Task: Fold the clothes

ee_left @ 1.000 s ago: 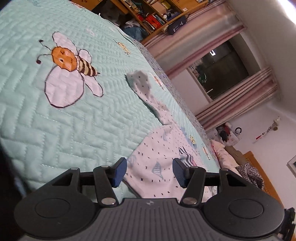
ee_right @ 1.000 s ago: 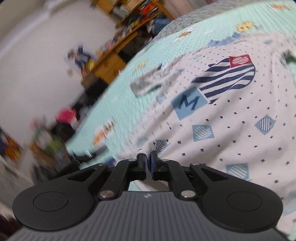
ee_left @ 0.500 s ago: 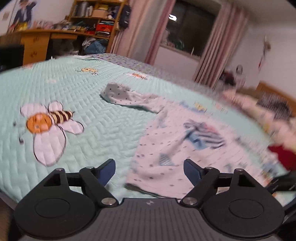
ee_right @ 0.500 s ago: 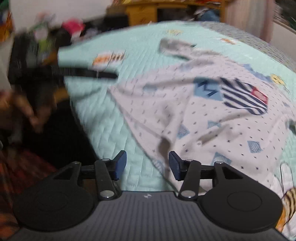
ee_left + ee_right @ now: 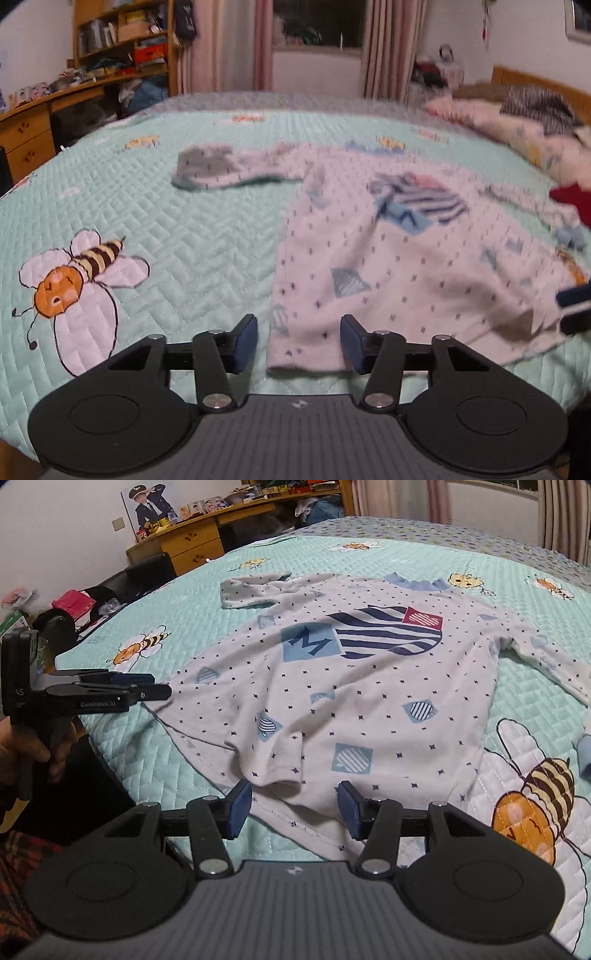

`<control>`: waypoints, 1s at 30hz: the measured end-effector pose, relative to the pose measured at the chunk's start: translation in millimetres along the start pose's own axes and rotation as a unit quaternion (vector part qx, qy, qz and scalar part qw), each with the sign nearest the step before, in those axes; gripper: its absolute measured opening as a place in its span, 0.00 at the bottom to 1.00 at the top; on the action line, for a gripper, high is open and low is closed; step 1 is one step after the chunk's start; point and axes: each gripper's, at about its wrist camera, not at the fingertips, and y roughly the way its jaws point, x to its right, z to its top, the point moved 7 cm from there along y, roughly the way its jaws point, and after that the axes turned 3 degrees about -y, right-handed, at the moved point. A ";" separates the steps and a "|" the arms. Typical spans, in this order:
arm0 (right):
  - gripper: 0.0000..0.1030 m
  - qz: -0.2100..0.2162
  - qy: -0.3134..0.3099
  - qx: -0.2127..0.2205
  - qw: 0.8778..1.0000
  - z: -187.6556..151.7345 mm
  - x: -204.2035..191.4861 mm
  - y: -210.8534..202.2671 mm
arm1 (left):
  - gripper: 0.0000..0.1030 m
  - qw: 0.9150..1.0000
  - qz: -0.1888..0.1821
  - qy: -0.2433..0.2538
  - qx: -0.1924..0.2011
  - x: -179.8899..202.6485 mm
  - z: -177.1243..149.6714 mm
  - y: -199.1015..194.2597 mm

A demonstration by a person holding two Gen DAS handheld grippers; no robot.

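A white long-sleeved shirt with small dark stars, a navy striped patch and a blue collar lies front up on the mint bee-print bedspread. My right gripper is open at the near hem, a raised fold of cloth between its blue pads without being pressed. My left gripper straddles the shirt's near left hem corner. Its jaws are closing, with a gap still showing beside the cloth. It also shows side-on as the left gripper at the bed edge. The right gripper sits blurred at the far right.
A wooden desk and shelves stand beyond the bed's far left side. Pillows and bedding pile by the headboard. A black chair stands beside the bed. A person's hand holds the left gripper's handle.
The right gripper went from shut to open and now hangs over the near hem. The left view rolled level; its jaws widened, then narrowed, and it slid along the bed edge to the hem corner.
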 end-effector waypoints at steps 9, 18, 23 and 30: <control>0.56 -0.009 0.013 0.000 1.000 -5.4 7.4 -1.2 | 0.06 1.000 -0.012 0.010 -0.020 -7.2 2.3 4.3; 0.56 -0.025 0.048 0.005 0.999 -22.6 28.9 -16.9 | 0.05 0.974 -0.066 -0.214 -0.034 -64.6 -5.0 4.7; 0.56 -0.057 0.022 0.016 0.998 -37.5 33.5 -32.4 | 0.05 0.971 -0.062 -0.229 -0.033 -71.3 -1.6 9.0; 0.56 -0.143 -0.074 0.040 0.986 -46.8 31.8 -47.8 | 0.07 0.958 -0.080 -0.271 -0.044 -81.1 -6.1 13.8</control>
